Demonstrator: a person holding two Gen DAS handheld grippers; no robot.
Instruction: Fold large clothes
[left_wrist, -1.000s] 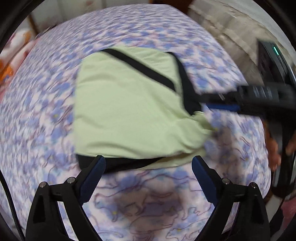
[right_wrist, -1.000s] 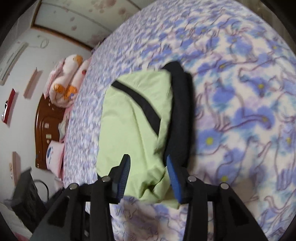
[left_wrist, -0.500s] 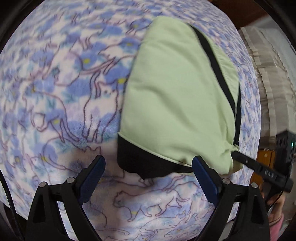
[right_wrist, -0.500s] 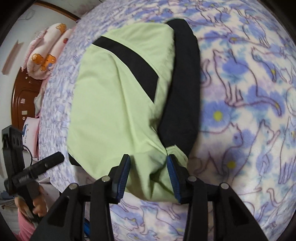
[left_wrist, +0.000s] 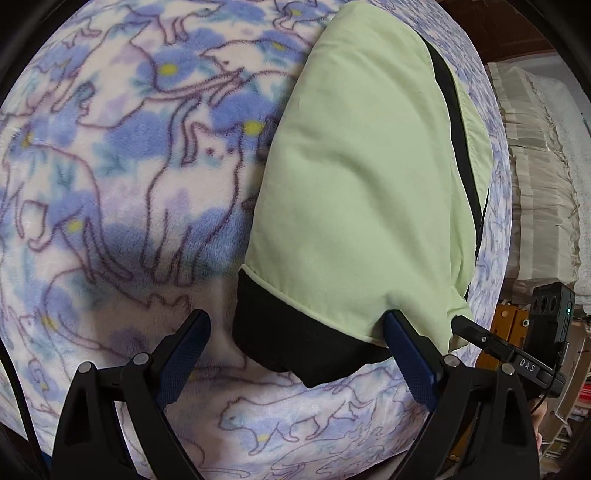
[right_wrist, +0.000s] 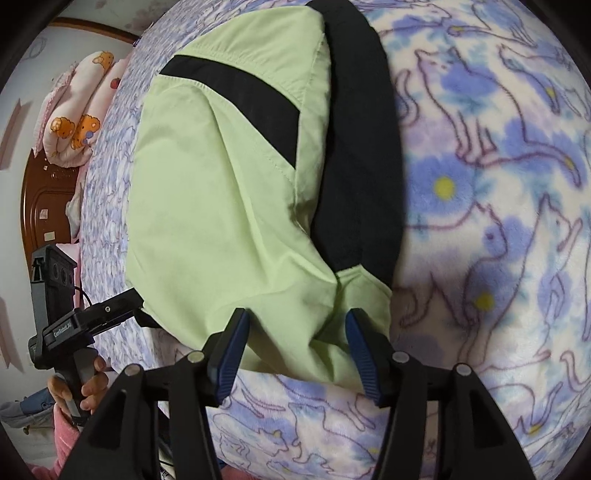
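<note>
A light green garment with black trim (left_wrist: 362, 192) lies folded on a cat-print fleece blanket (left_wrist: 129, 177). In the left wrist view my left gripper (left_wrist: 295, 343) is open, its fingers astride the garment's near black corner, low over the blanket. In the right wrist view the garment (right_wrist: 221, 192) shows a black stripe and black side panel. My right gripper (right_wrist: 297, 347) is open with the green near corner between its fingers. Each gripper shows at the other view's edge.
The blanket covers a bed whose edge runs near both grippers. A wooden headboard (right_wrist: 48, 199) and a pink rolled quilt (right_wrist: 77, 122) lie at the far end. Stacked pale fabric (left_wrist: 539, 192) stands beside the bed on the right.
Both grippers have closed in on the garment's near corners and dropped lower. The right gripper's fingers have opened wider. The garment itself has hardly shifted.
</note>
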